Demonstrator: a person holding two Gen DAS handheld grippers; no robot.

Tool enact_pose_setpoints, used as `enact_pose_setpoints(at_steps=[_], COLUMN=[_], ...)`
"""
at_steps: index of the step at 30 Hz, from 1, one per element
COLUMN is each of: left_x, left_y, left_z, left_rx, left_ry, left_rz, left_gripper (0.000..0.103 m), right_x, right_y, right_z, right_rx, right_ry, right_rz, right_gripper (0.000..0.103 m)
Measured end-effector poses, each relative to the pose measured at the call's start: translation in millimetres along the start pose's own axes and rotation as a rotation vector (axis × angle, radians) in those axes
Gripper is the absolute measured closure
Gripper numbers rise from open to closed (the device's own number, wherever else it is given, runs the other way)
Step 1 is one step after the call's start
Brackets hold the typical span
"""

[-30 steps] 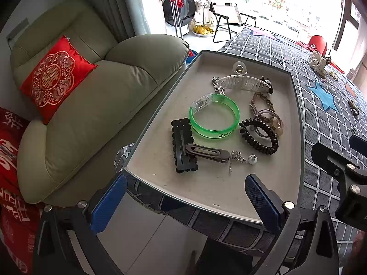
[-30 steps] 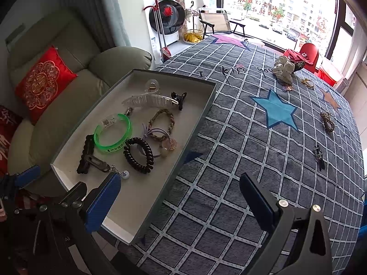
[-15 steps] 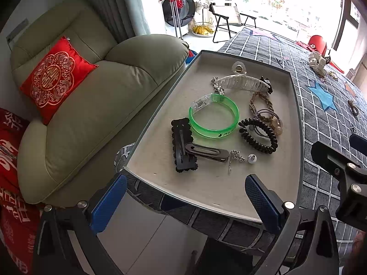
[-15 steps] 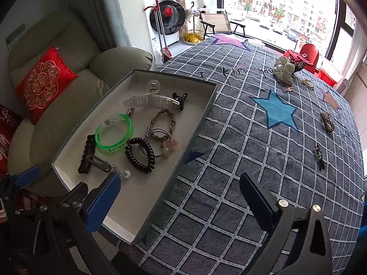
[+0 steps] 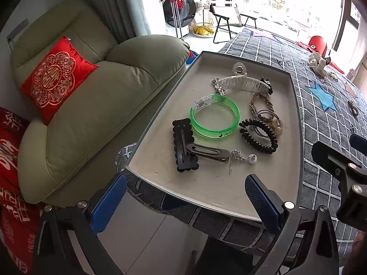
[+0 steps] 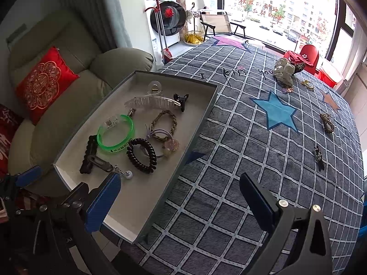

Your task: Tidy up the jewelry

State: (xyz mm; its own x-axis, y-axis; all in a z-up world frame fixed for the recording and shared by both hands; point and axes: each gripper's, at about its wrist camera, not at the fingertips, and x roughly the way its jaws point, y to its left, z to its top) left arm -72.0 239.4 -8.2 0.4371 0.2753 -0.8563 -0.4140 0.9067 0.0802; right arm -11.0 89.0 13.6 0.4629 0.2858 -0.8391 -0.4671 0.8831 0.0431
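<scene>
Tray [image 5: 296, 123] – holds bangle [image 5: 214, 119] | left gripper [image 5: 183, 200], right gripper [image 6: 181, 199] – both agape, empty

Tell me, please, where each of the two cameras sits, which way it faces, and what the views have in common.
Left wrist: sits on the left gripper, at the tray's near end, facing along it toward sofa and window; its blue fingers and the right gripper's edge show.
Right wrist: sits on the right gripper, further right, over the checked cloth; its fingers and the left gripper's tip show.
Shared: tray, green bangle, black coil tie, sofa.
</scene>
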Motion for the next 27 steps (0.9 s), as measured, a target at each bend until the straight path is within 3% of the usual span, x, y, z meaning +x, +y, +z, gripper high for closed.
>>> enact_pose_setpoints(at_steps=[27], left_x=[-0.1], left_y=[1.7], left_z=[0.6], left_rx=[0.002], left_ry=[-0.003], left_rz=[0.008], left_gripper=[0.000], right_x=[-2.4], right_y=[0.8], right_z=[-0.4], right_rx=[0.000], right_ry=[-0.002], right_rz=[0.000], right_gripper=[0.000])
